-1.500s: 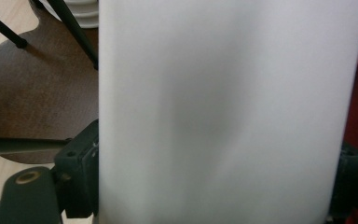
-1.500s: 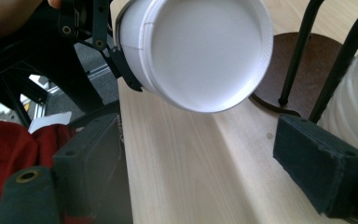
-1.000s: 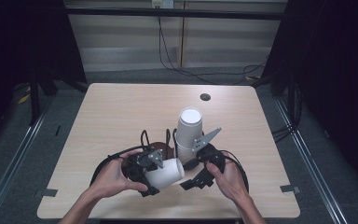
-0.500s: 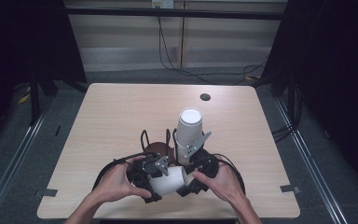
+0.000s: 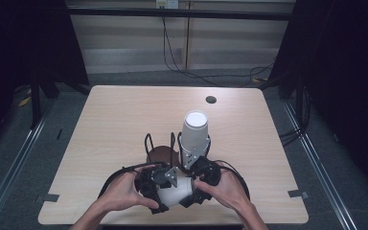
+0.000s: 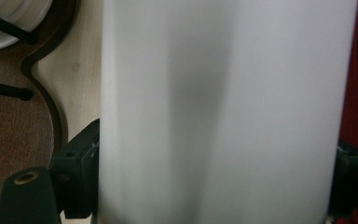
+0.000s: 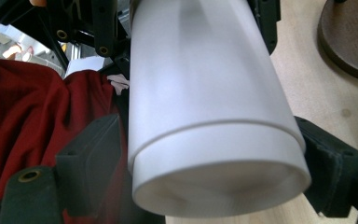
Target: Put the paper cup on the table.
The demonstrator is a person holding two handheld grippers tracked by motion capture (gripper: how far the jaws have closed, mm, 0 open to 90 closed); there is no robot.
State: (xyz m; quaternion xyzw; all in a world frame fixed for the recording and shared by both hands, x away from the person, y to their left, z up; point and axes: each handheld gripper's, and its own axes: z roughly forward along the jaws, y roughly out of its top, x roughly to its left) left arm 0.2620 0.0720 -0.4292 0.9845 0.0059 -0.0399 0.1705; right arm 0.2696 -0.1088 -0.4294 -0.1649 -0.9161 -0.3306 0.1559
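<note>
White cup (image 5: 175, 192) lies on its side near the table's (image 5: 124, 124) front edge, caught between both tools — left gripper (image 5: 154, 188) clamps its wall from one side, right gripper (image 5: 197, 184) pinches it near the base end. Just behind stands a stack of cups (image 5: 194, 134) on a brown holder (image 5: 162, 155).

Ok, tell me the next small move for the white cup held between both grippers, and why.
Probably pull the two grippers apart along the white cup. The right gripper clamps a rim end where one cup seems nested in another, and the left gripper clamps the body, so they look set to separate it beside the upright stack.
</note>
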